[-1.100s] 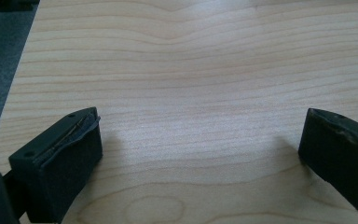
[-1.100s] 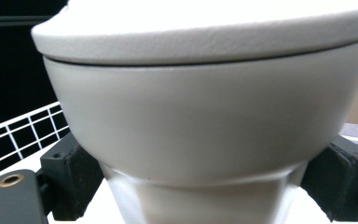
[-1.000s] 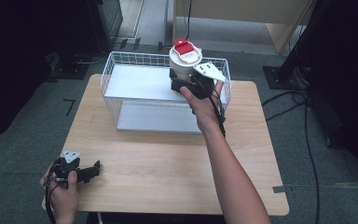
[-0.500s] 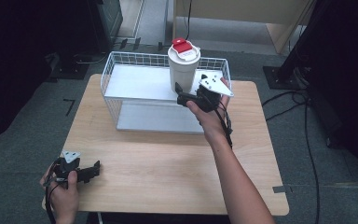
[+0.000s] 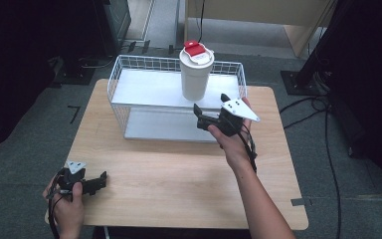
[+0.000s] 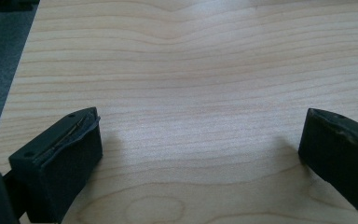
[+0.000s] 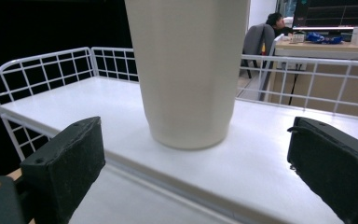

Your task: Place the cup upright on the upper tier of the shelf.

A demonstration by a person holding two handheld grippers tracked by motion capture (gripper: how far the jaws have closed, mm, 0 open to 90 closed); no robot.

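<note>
White cup (image 7: 189, 70) top cropped in right gripper view, right claw (image 5: 210, 118) spread, empty, left claw (image 5: 95, 182) spread over desk (image 5: 179, 174)

- A cream cup (image 7: 189, 70) stands upright on the white shelf (image 7: 279, 163) of a wire rack (image 7: 37, 70).
- The right gripper (image 7: 196, 172) is spread wide, its black fingers (image 7: 65, 163) apart from the cup, near the shelf's front edge.

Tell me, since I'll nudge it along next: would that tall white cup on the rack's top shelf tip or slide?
The cup is tall and narrows to a small base, so a high push would probably tip it. The shelf looks smooth, so a low push may slide it. How full it is can't be told, since the red-tabbed lid covers it.
</note>
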